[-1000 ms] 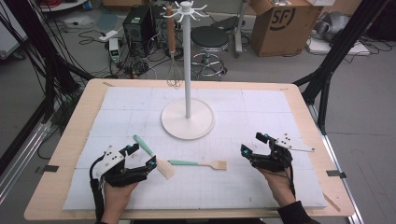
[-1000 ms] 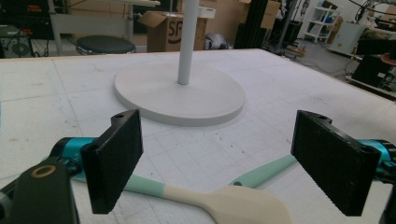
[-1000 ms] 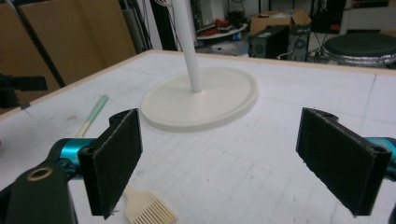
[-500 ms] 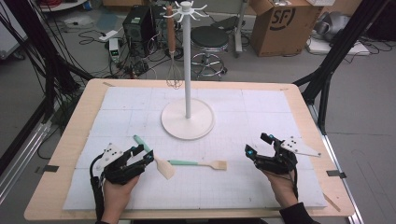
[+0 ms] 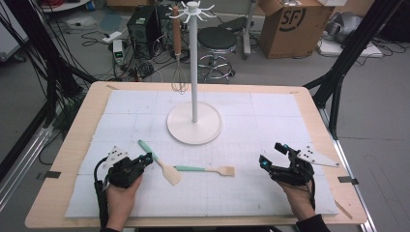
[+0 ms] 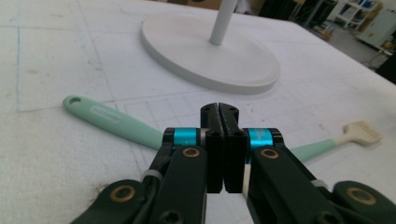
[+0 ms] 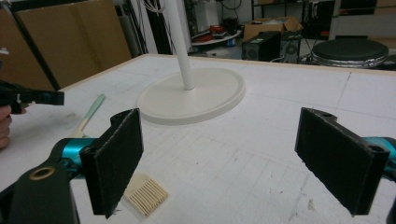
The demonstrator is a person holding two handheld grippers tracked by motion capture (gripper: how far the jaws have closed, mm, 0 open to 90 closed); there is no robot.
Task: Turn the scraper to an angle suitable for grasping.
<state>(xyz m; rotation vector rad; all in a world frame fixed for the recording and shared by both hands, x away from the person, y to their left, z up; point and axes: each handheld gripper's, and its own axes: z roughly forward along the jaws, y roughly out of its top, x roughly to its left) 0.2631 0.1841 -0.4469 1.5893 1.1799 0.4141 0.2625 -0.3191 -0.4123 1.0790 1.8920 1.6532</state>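
Two spatulas with mint handles lie on the white mat. One (image 5: 162,166) lies aslant just right of my left gripper (image 5: 146,160); its handle (image 6: 109,120) passes behind the jaws. The slotted one (image 5: 212,170) lies level in the middle, its head (image 7: 147,193) below my right gripper's left pad. My left gripper (image 6: 219,111) has just been closing and is shut with nothing between its jaws. My right gripper (image 5: 272,154) stands open and empty, its pads (image 7: 119,154) wide apart, facing the white stand (image 7: 191,95).
The white hook stand (image 5: 194,123) rises from a round base at the mat's centre back. A whisk (image 5: 179,79) with a wooden handle hangs from one hook. The wooden table edge (image 5: 77,145) frames the mat. Boxes, cables and a stool sit on the floor beyond.
The left gripper's jaws have come together from wide open. Both hands have stayed where they were, and the spatulas have not moved.
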